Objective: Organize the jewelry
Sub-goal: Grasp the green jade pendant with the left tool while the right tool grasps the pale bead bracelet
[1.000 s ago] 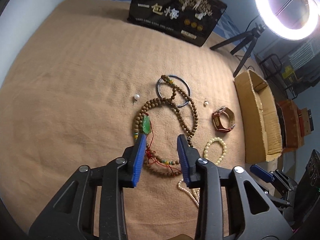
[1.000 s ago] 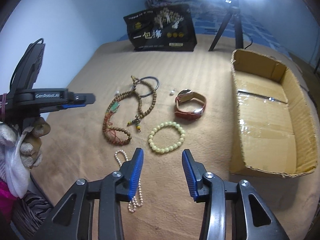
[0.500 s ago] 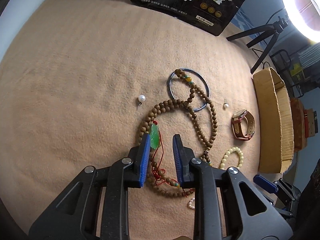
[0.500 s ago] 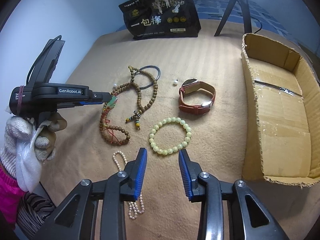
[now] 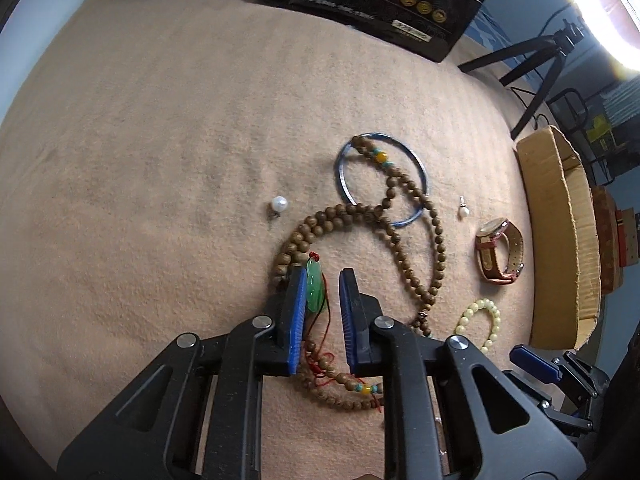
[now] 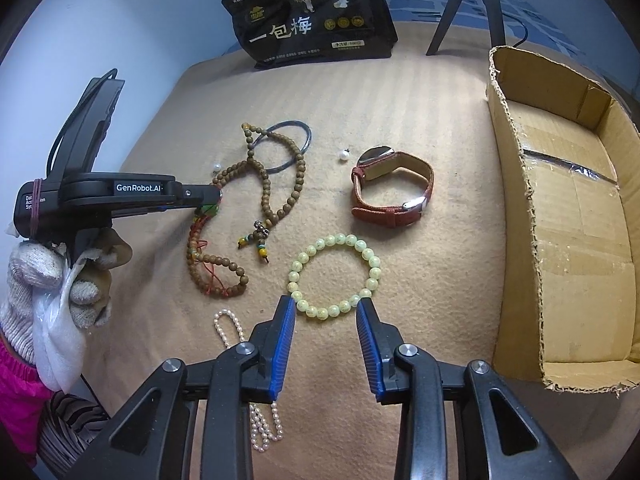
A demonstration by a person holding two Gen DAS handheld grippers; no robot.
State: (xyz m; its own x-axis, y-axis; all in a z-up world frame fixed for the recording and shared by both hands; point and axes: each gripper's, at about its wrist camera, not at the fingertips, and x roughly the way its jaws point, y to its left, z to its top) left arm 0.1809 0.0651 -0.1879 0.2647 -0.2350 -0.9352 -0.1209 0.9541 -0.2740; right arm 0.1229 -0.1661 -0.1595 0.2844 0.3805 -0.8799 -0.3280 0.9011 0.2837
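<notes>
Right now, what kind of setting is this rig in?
Probably a room in a home set up for filming, not a lab: jewelry lies on a tan ribbed blanket, a bright ring light stands on a black tripod, and an open cardboard box sits alongside.

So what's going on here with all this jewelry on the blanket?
A person with a gripper in each hand is sorting jewelry on a tan blanket. The left gripper has just been closing around the green pendant lying on the wooden bead necklace; a gap still shows on one side. The right gripper hangs open over the pale green bracelet. The cardboard box is empty so far.
</notes>
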